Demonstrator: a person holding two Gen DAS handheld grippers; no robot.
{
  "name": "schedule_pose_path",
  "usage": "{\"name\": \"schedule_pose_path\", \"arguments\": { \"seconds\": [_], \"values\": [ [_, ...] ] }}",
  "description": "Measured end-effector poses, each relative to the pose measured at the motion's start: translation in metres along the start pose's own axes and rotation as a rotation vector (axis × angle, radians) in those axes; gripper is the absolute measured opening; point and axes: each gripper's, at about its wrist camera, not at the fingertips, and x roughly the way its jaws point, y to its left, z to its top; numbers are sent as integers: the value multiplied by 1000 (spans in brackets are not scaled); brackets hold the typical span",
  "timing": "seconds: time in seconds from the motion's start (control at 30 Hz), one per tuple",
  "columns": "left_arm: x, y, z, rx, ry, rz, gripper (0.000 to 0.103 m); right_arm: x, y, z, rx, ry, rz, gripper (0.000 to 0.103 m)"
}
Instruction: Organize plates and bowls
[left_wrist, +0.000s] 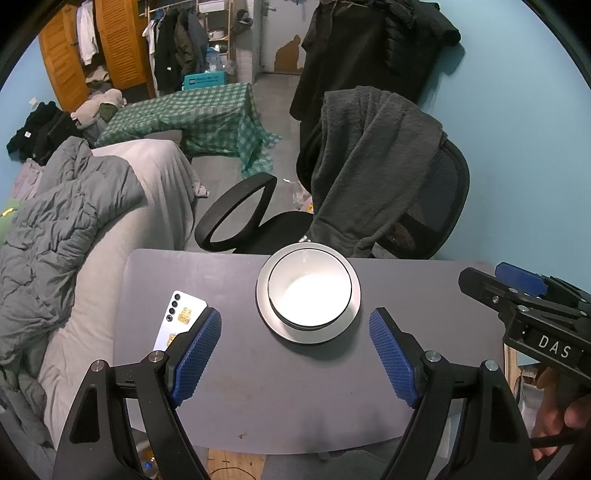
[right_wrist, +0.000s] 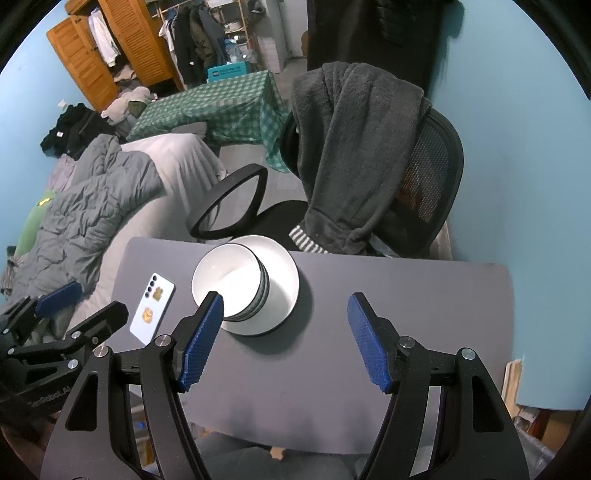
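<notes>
- A stack of white round ceramic bowls with dark rims (left_wrist: 309, 293) stands in the middle of a white round flat plate (left_wrist: 343, 316); from the right wrist view the side of the stack (right_wrist: 236, 286) shows that it has several bowls nested in each other.
- The plate (right_wrist: 286, 291) lies on a grey tabletop with rounded corners (left_wrist: 258, 387), near the far edge of it, and the bowls touch only the plate.
- The left gripper (left_wrist: 295, 354), black with blue ribbed pads, has its jaws wide apart and nothing is between them; it hangs above the tabletop, on the near side of the plate, apart from it.
- The right gripper (right_wrist: 286, 339), of the same kind, also has its jaws spread wide and holds nothing; its left pad (right_wrist: 201, 339) stands in front of the bowls in that view, so I cannot tell if it touches them.
- In the left wrist view the right gripper (left_wrist: 517, 291) shows at the right edge, well apart from the plate.
- A white smartphone with yellow stickers on its back (left_wrist: 181, 319) lies flat on the tabletop, left of the plate and not touching it.
- Behind the table there is a black mesh office chair (left_wrist: 439, 206) with a dark grey fleece garment (left_wrist: 369, 162) draped over its backrest.
</notes>
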Motion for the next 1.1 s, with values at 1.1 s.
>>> {"name": "schedule_pose_path", "arguments": {
  "seconds": [1.1],
  "values": [
    [-14,6,5,19,-29,29,84,0,5,-5,18,1,-10,69]
  ]
}}
